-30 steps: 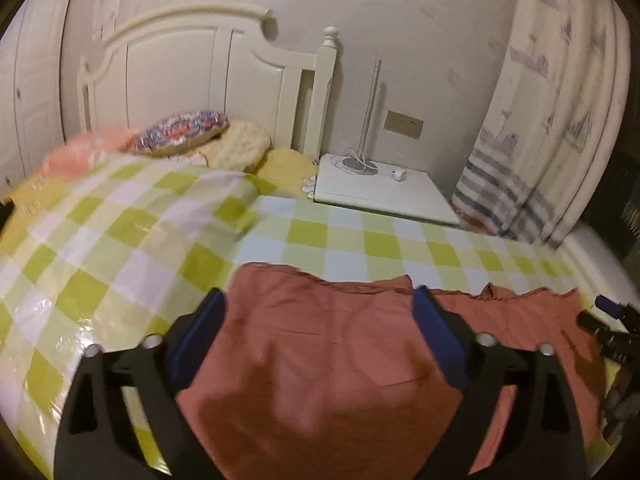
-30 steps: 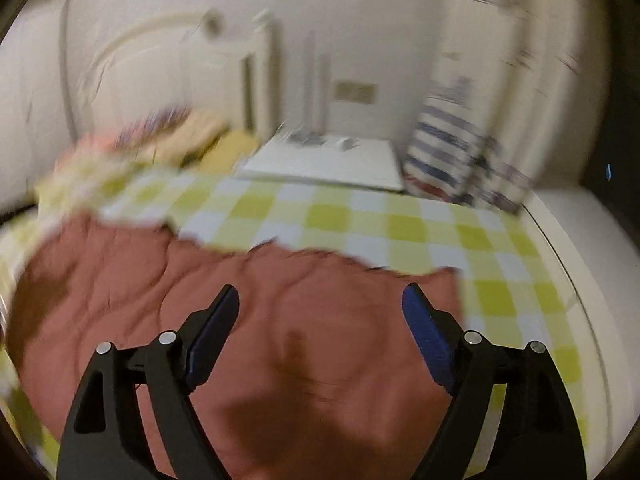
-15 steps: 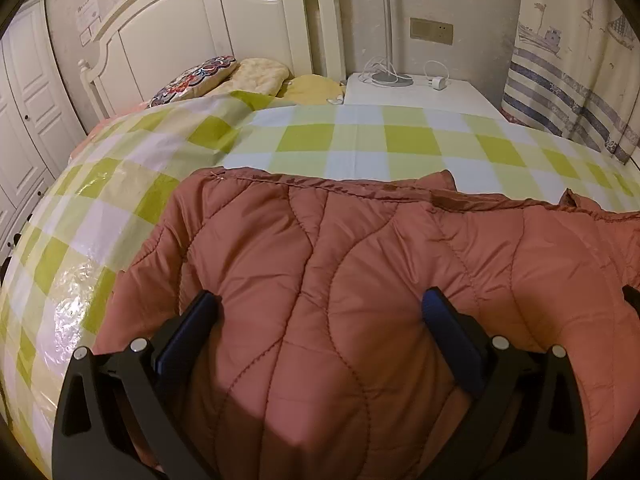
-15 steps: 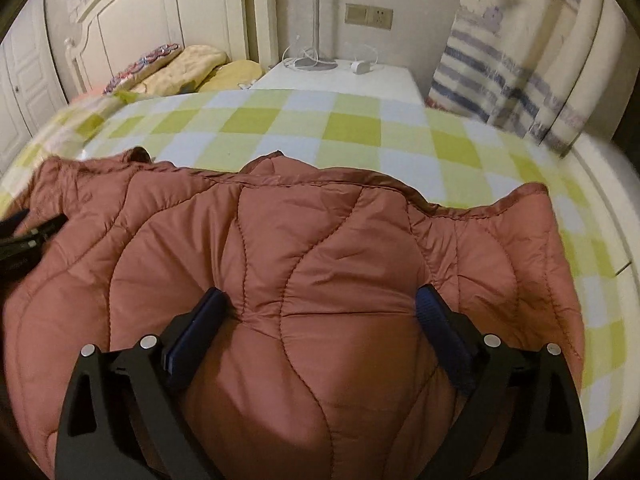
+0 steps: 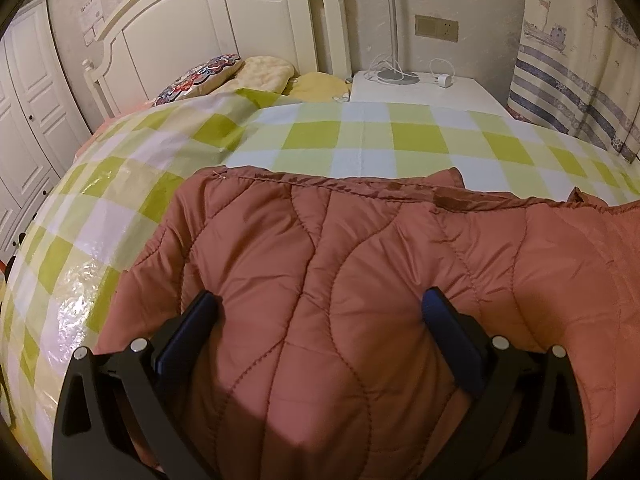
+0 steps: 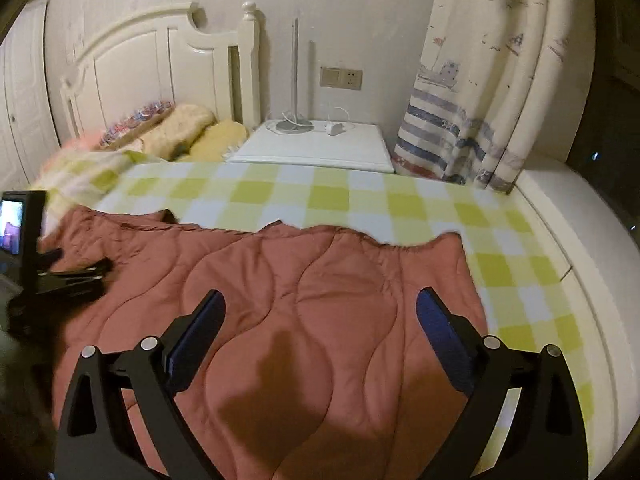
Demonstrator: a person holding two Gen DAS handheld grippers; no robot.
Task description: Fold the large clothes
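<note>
**Quilted jacket spread on a checked bed**

Nearest, the left tongs (image 5: 320,308) stand spread wide, their blue pads pushed into a puffed bulge of the rust-coloured quilted jacket (image 5: 360,260) without pinching it. The right tongs (image 6: 318,308) hang spread above the same jacket, nothing between them. The jacket lies flat across the near part of the bed (image 6: 360,196), on its green-and-white checked cover. Beyond lie pillows (image 5: 264,72) against a white headboard (image 5: 224,12), just beside a white nightstand (image 6: 320,146) carrying a lamp base and charger. A striped curtain (image 6: 472,80) hangs at the right.
</note>
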